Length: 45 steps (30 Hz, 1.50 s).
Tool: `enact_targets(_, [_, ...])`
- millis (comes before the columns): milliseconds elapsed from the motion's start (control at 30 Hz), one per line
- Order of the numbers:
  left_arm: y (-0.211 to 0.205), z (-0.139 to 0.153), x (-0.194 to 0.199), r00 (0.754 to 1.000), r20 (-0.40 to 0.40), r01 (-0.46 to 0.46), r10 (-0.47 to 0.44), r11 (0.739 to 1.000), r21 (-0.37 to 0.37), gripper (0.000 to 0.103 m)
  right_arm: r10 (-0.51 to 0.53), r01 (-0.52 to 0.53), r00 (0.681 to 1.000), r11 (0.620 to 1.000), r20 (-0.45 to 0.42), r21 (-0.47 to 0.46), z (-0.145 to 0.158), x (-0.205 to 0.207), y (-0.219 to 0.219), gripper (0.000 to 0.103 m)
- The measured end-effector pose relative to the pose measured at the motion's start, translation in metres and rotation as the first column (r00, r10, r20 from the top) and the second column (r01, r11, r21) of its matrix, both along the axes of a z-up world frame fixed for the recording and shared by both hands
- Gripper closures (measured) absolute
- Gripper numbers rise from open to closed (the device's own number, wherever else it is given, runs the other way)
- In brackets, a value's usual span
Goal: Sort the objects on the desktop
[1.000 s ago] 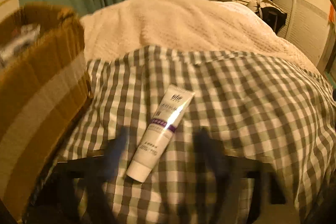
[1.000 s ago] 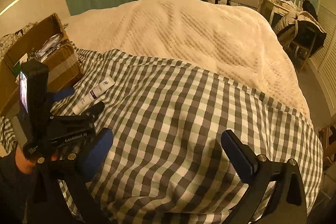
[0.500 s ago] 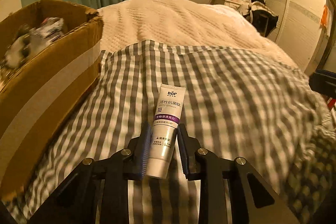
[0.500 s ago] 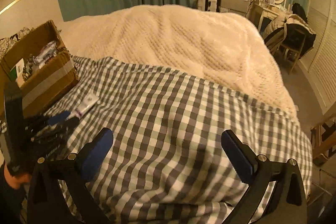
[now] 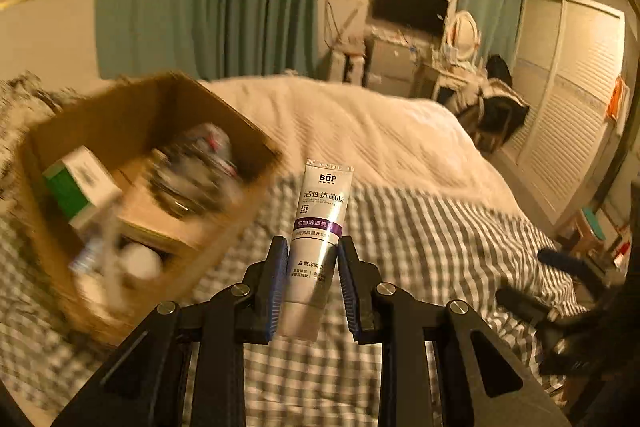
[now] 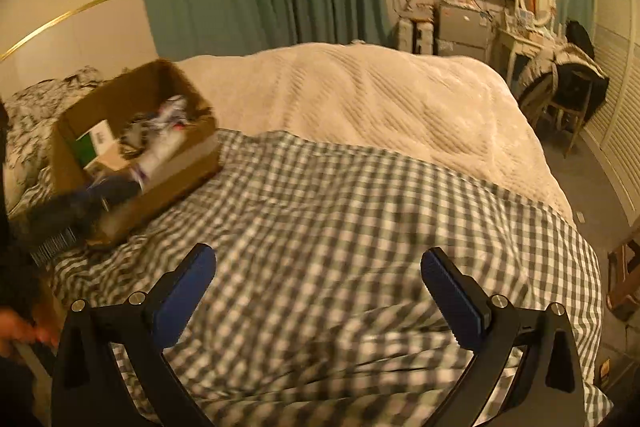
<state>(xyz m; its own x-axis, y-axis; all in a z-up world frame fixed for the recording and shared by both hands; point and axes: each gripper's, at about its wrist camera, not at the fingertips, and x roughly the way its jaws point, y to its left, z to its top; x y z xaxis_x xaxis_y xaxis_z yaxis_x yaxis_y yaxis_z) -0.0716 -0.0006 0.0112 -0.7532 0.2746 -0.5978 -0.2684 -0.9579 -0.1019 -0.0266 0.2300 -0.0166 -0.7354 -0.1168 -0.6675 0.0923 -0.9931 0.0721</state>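
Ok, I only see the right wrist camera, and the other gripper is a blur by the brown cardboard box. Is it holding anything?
Observer: Yes. The left gripper has just been closing its fingers, and they are shut on a white squeeze tube with a purple band.
Operator: Is it inside the box yet?
Observer: No. In the left wrist view it shows just right of the brown cardboard box, outside the open top.
Operator: Which end sticks out?
Observer: The flat crimped end, pointing away from the fingers.

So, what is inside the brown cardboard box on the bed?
Inside the brown cardboard box: a green-and-white carton, a dark crumpled packet and a white round object, all blurred. Anything beneath them is covered.
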Motion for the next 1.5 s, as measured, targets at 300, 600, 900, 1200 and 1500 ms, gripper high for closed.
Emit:
enact_targets(300, [-0.102,0.026,-0.039,0.976,-0.001,-0.218,0.218,0.975,-0.031,0.077,0.105,-0.106,0.994,0.994,0.021,0.038,0.001,-0.005,-0.056,0.000])
enact_targets(600, [-0.147,0.000,-0.051,0.960,0.005,-0.279,0.280,0.954,0.107,0.005,0.142,-0.152,0.987,0.978,0.077,0.143,-0.014,-0.039,-0.091,0.000])
enact_targets(900, [-0.125,0.013,-0.013,0.975,-0.035,-0.218,0.217,0.976,-0.016,0.000,0.107,-0.109,0.994,0.978,0.025,0.178,0.002,-0.040,-0.103,0.000])
enact_targets(1200, [-0.112,0.031,0.041,0.970,-0.091,-0.228,0.224,0.973,-0.033,0.000,0.103,-0.065,0.964,0.985,-0.246,0.157,0.055,0.003,-0.110,0.000])
enact_targets(1500, [-0.100,-0.009,0.055,0.937,-0.158,-0.322,0.313,0.946,-0.038,0.000,0.041,-0.024,0.986,0.993,-0.159,0.112,0.004,0.000,-0.090,0.000])
